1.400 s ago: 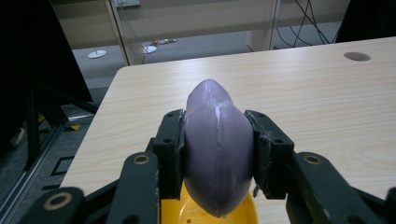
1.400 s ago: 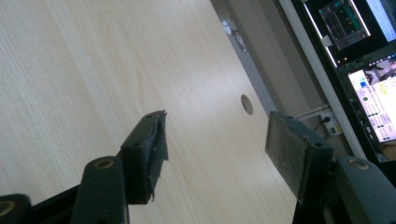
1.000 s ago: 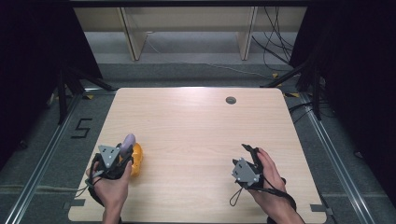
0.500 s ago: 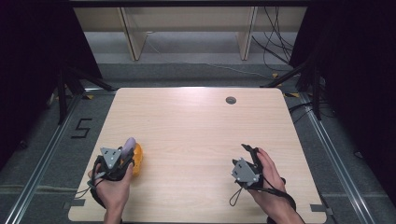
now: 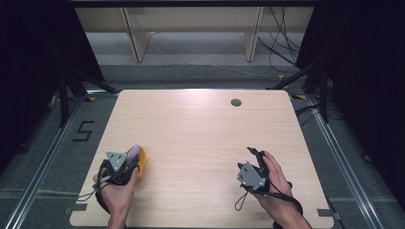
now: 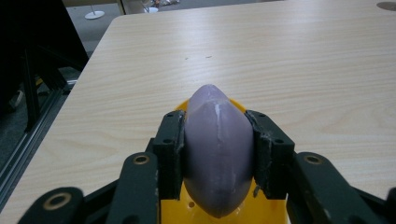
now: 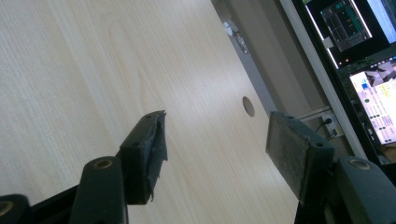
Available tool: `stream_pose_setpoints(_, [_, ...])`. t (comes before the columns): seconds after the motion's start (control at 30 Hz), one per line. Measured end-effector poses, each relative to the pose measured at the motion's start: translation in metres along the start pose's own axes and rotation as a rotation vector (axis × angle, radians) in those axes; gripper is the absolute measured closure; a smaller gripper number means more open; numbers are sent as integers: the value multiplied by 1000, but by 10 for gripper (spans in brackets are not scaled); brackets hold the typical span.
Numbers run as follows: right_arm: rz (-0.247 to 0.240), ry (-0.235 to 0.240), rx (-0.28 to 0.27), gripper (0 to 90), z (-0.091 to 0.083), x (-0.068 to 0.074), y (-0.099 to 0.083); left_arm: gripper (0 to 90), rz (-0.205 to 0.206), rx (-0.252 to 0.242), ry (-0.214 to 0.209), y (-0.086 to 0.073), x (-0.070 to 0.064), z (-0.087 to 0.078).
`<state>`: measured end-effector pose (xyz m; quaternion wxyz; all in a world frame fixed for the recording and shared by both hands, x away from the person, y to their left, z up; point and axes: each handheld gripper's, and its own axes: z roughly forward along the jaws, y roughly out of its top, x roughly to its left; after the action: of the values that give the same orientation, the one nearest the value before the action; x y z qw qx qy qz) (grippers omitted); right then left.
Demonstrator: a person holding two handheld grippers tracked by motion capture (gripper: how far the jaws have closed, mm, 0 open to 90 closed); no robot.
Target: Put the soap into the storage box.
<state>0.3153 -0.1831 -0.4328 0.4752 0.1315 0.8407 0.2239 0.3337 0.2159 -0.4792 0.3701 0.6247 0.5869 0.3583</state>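
Observation:
My left gripper (image 5: 130, 158) is at the table's front left, shut on a purple egg-shaped object (image 5: 134, 152). In the left gripper view the purple object (image 6: 217, 149) is squeezed between both black pads (image 6: 169, 154), its pointed end facing away from me. Under it lies a yellow dish (image 6: 223, 212), seen in the high view as an orange-yellow rim (image 5: 142, 162). My right gripper (image 5: 254, 156) rests at the front right, held in a hand. Its jaws stand wide apart over bare wood in the right gripper view (image 7: 215, 140), with nothing between them.
The light wooden table (image 5: 200, 129) has a round cable hole (image 5: 236, 102) near its far edge. A wooden shelf frame (image 5: 191, 28) stands beyond the table. Monitors (image 7: 369, 56) glow off the table's side in the right gripper view.
My left gripper with the purple object has drawn back slightly toward the near edge. The right gripper has stayed in place.

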Motion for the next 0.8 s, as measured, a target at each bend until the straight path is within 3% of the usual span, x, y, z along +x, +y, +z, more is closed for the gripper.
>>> stream_pose_setpoints(0.5, [9, 2, 1, 383, 0, 1, 1, 583, 1, 45, 9, -1, -1, -3])
stream_pose_setpoints(0.8, [8, 8, -1, 380, 0, 1, 1, 582, 1, 107, 10, -1, -1, -2])
